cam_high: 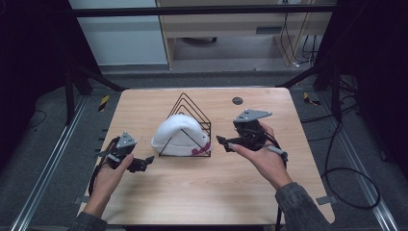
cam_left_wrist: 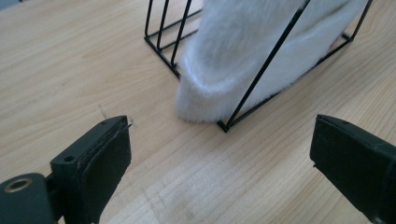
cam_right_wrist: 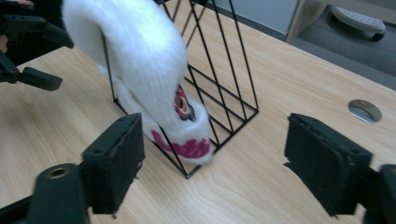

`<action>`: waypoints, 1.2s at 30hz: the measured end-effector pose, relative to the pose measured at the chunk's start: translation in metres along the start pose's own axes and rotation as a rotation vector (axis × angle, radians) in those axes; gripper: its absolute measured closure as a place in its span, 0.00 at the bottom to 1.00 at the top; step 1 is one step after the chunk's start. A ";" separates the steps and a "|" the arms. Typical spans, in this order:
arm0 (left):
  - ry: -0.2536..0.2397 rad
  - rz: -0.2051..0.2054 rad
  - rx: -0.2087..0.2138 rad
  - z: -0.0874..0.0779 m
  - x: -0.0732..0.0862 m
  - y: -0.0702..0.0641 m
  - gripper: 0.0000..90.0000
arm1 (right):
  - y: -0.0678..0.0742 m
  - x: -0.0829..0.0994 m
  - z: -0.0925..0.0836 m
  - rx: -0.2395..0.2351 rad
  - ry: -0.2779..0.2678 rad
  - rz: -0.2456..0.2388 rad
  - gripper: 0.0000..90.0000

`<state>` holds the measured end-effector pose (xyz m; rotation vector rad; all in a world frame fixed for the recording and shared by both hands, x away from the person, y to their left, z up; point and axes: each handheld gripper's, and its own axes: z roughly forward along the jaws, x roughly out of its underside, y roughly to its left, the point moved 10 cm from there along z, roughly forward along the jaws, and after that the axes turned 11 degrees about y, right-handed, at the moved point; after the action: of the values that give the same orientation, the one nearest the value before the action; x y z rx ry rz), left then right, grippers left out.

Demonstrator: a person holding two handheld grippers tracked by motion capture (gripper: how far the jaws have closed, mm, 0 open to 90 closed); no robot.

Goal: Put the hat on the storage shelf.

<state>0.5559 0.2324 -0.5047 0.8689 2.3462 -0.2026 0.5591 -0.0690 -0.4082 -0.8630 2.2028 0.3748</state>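
Both grippers stood with their jaws wide apart and nothing between the pads. On the person's left, the left gripper (cam_high: pixel 142 164) lay low over the wooden table (cam_high: pixel 202 192), held in the left hand (cam_high: pixel 109 174), its jaws aimed toward the near left corner of the black wire rack (cam_high: pixel 192 126). From the left gripper view, the two black pads (cam_left_wrist: pixel 105 163) framed bare tabletop, with the rack's corner and the white fluffy hat (cam_left_wrist: pixel 252 56) just ahead of them and untouched.

Opposite, the right gripper (cam_high: pixel 225 143) sat in the right hand (cam_high: pixel 262 156), jaws pointing leftward at the rack's right side, with a small gap left between tips and wire. Its grey three-cornered plate (cam_high: pixel 251 115) faced upward. In the right gripper view the pads (cam_right_wrist: pixel 119 158) stood well apart on either side of the rack's front corner, clear of it.

Between the two tools stood the rack, a triangular frame of thin black wires, upright near the middle of the table. The hat (cam_high: pixel 179 134) was draped over and through its wires, spilling out on the left side and resting on the tabletop. A pink and red pattern (cam_right_wrist: pixel 187 140) marked its lower edge on the side toward the right gripper. Farther back on the table sat a round cable hole (cam_high: pixel 237 100).
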 end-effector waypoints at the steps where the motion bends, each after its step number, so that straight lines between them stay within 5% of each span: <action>1: 0.013 0.003 -0.001 0.002 0.002 0.000 0.05 | -0.003 0.003 -0.001 0.006 -0.002 -0.003 0.18; 11: 0.046 0.020 0.005 0.011 0.014 -0.006 0.05 | -0.024 0.042 -0.009 0.029 -0.008 0.019 0.12; 15: 0.046 0.021 0.006 0.011 0.020 -0.006 0.05 | -0.032 0.073 0.000 0.075 0.029 0.012 0.14; 27: 0.069 0.009 0.014 0.021 0.037 -0.007 0.05 | -0.034 0.138 0.025 0.075 0.076 0.068 0.13; 36: 0.077 -0.004 0.012 0.028 0.046 -0.006 0.05 | -0.036 0.164 0.038 0.078 0.116 0.108 0.13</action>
<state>0.5393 0.2430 -0.5555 0.8922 2.4206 -0.1878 0.5203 -0.1539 -0.5530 -0.7425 2.3614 0.2947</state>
